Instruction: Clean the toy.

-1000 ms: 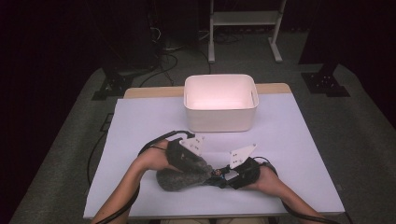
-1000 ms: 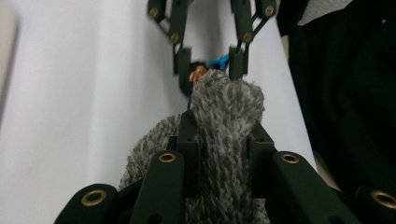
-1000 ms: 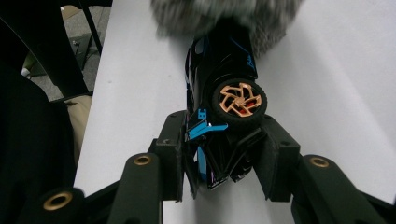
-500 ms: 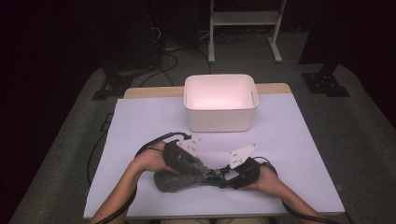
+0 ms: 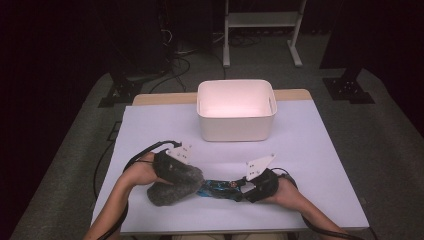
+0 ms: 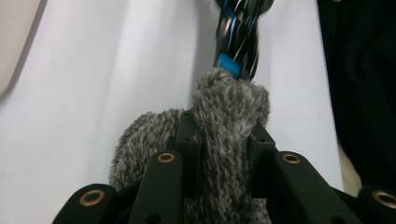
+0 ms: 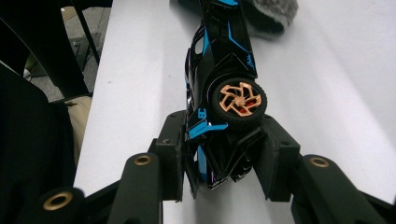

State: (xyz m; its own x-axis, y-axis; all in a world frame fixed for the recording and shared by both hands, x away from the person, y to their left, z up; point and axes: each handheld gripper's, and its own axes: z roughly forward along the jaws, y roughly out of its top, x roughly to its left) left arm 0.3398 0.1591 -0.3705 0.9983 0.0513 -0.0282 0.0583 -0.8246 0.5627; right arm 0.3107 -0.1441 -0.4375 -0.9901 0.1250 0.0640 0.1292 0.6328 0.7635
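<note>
Dark floor and cables surround the table (image 5: 320,150), whose white top carries a white bin (image 5: 235,111) near its far edge. I work at the near edge, well apart from that bin, with a gripper in each hand.

My left gripper (image 6: 223,135) is clenched on a grey fuzzy pouch (image 6: 224,112); the two black jaws squeeze the pile between them, and the fabric bulges out past the pads on both sides. In the high view, my left gripper (image 5: 172,165) sits on top of the grey fuzzy pouch (image 5: 172,187), which lies on the table surface just left of centre. At the pouch's mouth, the black and blue nose of a toy car (image 6: 238,28) pokes in, touching the fabric.

My right gripper (image 7: 219,149) grasps the toy car (image 7: 224,70) at its rear end; the jaws press on either side of the body, and a copper-spoked wheel (image 7: 239,99) faces up just above the pads, so the car is turned on its side. From above, my right gripper (image 5: 255,187) is just right of centre, and the toy car (image 5: 217,188) stretches level between the two grippers, its front meeting the pouch.
</note>
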